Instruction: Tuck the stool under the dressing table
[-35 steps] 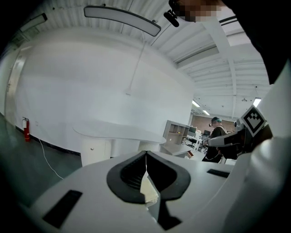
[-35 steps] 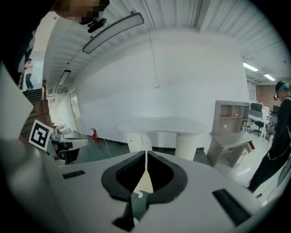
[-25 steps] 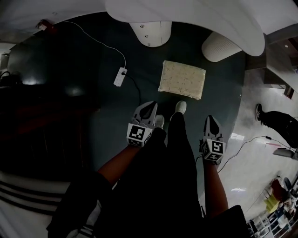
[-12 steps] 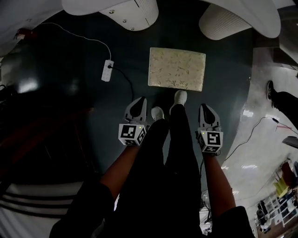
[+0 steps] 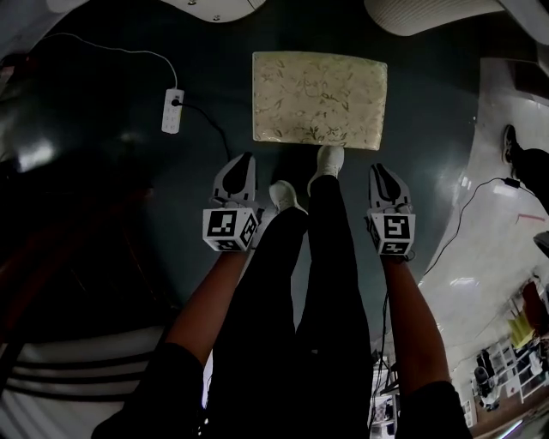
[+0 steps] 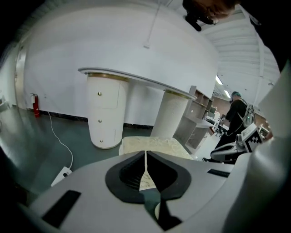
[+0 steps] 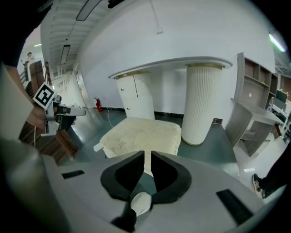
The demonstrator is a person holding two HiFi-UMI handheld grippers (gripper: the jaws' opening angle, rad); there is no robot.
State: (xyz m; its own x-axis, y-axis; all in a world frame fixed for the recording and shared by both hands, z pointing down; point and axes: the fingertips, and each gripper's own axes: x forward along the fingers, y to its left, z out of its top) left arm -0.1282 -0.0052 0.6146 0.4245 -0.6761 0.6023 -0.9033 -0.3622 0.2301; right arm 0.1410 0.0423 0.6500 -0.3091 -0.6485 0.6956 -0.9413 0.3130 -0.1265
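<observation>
The stool, a low seat with a cream patterned cushion, stands on the dark green floor just ahead of my feet. Beyond it rises the white dressing table on two round pedestals. My left gripper hangs shut and empty, short of the stool's near left corner. My right gripper is also shut and empty, short of the near right corner. Neither touches the stool. The left gripper view shows the stool beyond the closed jaws, and the right gripper view shows the cushion under the table top.
A white power strip with its cable lies on the floor left of the stool. My white shoes stand at the stool's near edge. Another person's foot and a cable lie on the pale floor at right. Shelves stand right of the table.
Both grippers have sunk and come forward toward the stool, which now fills more of the head view. The jaws stayed shut.
</observation>
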